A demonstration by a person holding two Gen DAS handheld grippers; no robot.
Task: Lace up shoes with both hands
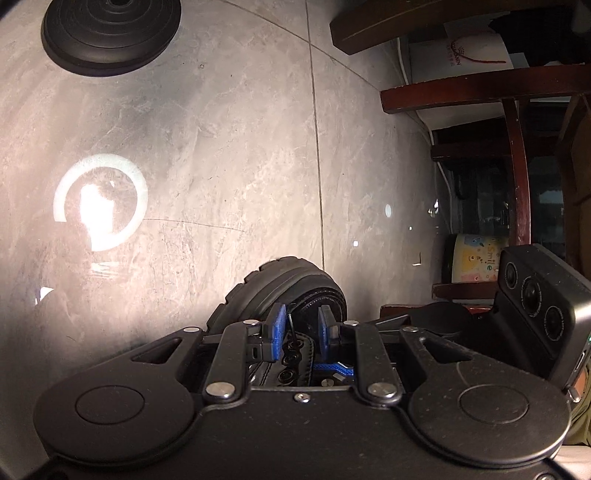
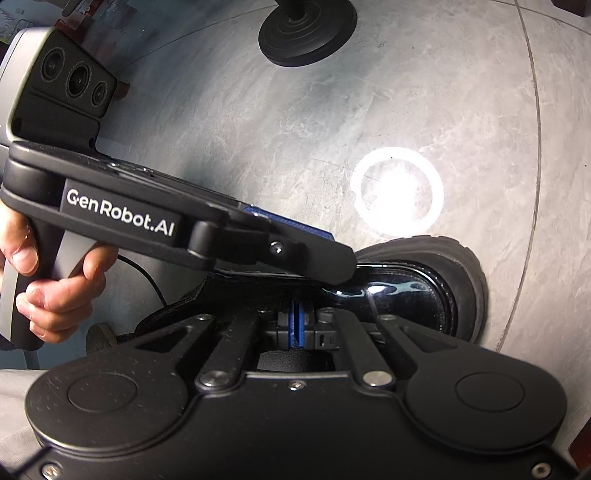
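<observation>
A black glossy boot (image 1: 288,280) with a chunky sole lies on the grey tiled floor, its toe (image 2: 406,288) pointing away. My left gripper (image 1: 301,325) hovers over the boot's eyelet strip (image 1: 291,356), blue pads apart. A thin black lace end (image 1: 291,328) stands in the gap beside the left pad, not pinched. In the right wrist view a hand (image 2: 55,295) holds the left gripper, and its finger (image 2: 314,254) lies across the boot's upper. My right gripper (image 2: 297,323) sits over the boot opening with its pads pressed together. No lace shows between them.
A black round stand base (image 1: 110,33) sits on the floor beyond the boot (image 2: 306,33). Dark wooden chair legs (image 1: 517,166) and a colourful tub (image 1: 472,258) stand at the right. A ring-light glare (image 2: 399,195) shines on the tiles.
</observation>
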